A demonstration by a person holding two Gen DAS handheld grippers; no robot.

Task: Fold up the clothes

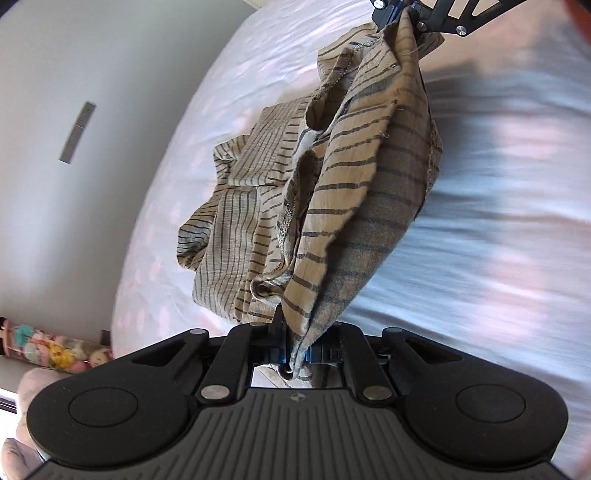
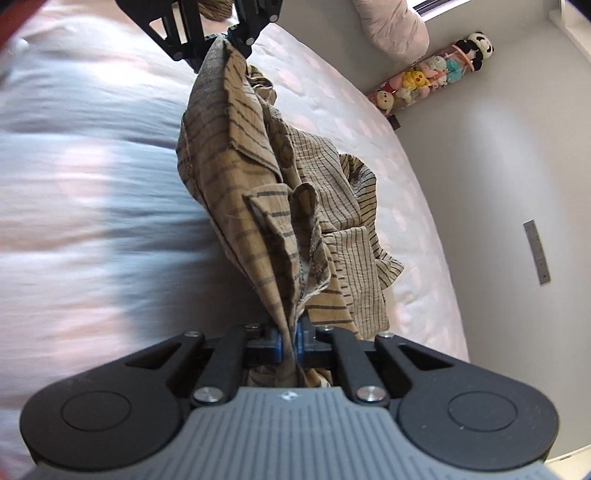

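Observation:
A tan shirt with thin dark stripes [image 1: 332, 192] hangs stretched between both grippers above a bed. My left gripper [image 1: 295, 350] is shut on one edge of the cloth, which bunches between its blue pads. The right gripper [image 1: 400, 18] shows at the top of the left wrist view, also clamped on the shirt. In the right wrist view my right gripper [image 2: 291, 343] is shut on the striped shirt [image 2: 258, 206], and the left gripper [image 2: 225, 38] pinches the far end. The lower part of the shirt lies crumpled on the bed.
The bed [image 1: 229, 66] has a pale cover with faint pink dots [image 2: 424, 240]. A grey wall [image 2: 498, 166] runs alongside it. A clear tube of plush toys [image 2: 424, 79] and a pink pillow [image 2: 391, 26] sit near the bed's end.

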